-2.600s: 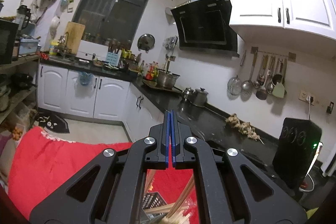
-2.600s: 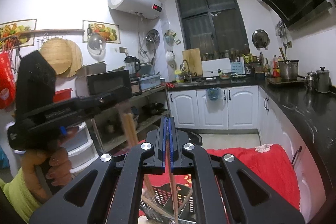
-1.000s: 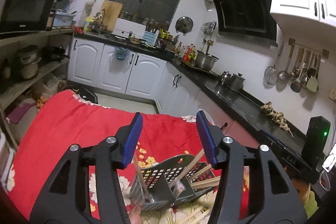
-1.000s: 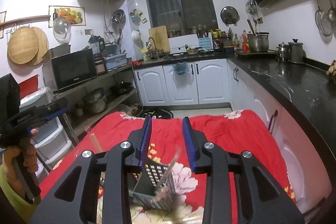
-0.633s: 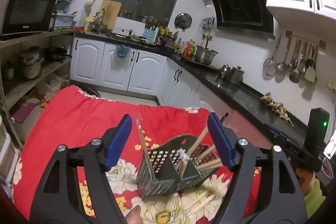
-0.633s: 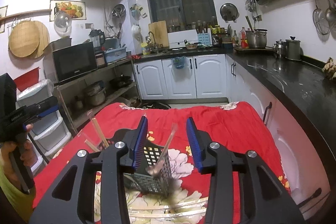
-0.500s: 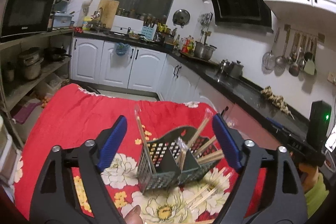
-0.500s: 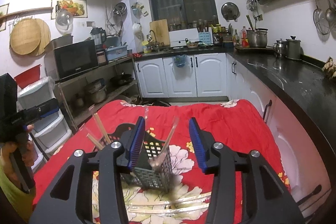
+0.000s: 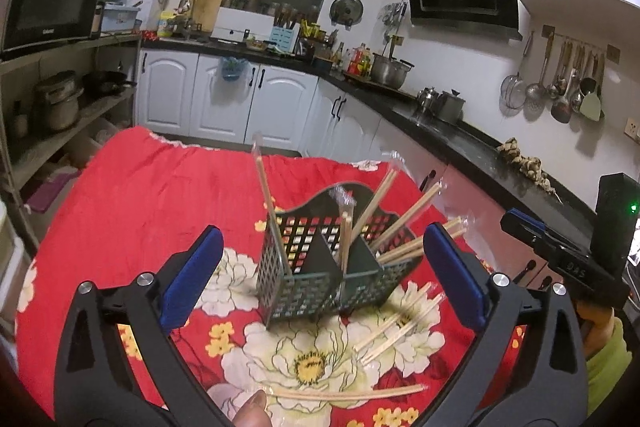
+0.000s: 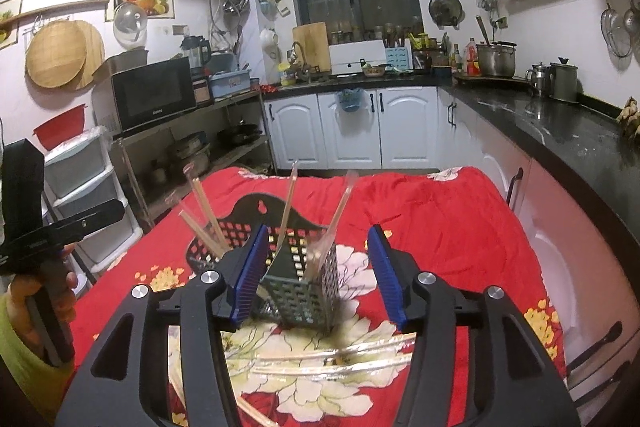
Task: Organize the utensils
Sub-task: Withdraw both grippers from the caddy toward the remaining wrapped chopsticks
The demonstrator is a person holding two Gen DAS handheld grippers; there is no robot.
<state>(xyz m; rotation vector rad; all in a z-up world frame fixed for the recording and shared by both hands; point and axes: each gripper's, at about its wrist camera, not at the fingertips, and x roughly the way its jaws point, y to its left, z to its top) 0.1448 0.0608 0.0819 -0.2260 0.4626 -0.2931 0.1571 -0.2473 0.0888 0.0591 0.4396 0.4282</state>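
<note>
A dark perforated utensil basket (image 9: 320, 291) (image 10: 296, 291) stands on the red floral tablecloth (image 9: 140, 195). Several wrapped wooden chopsticks (image 9: 267, 195) (image 10: 289, 203) lean upright in its compartments. More chopsticks (image 9: 400, 323) (image 10: 332, 359) lie loose on the cloth in front of it. My left gripper (image 9: 320, 239) hovers just short of the basket, its jaws opening wide, with nothing held. My right gripper (image 10: 317, 233) is above the near corner of the basket, jaws also opening, its pads clear of the chopsticks.
A black kitchen counter (image 9: 460, 139) with pots runs along the right of the table. A shelf with a microwave (image 10: 154, 93) stands on the left. A hand in a yellow-green sleeve (image 9: 600, 331) holds the other gripper at the table's right side.
Both grippers were shut on chopsticks above the basket; both have since opened and sunk towards the table. The chopsticks now stand in the basket, which fills more of each view.
</note>
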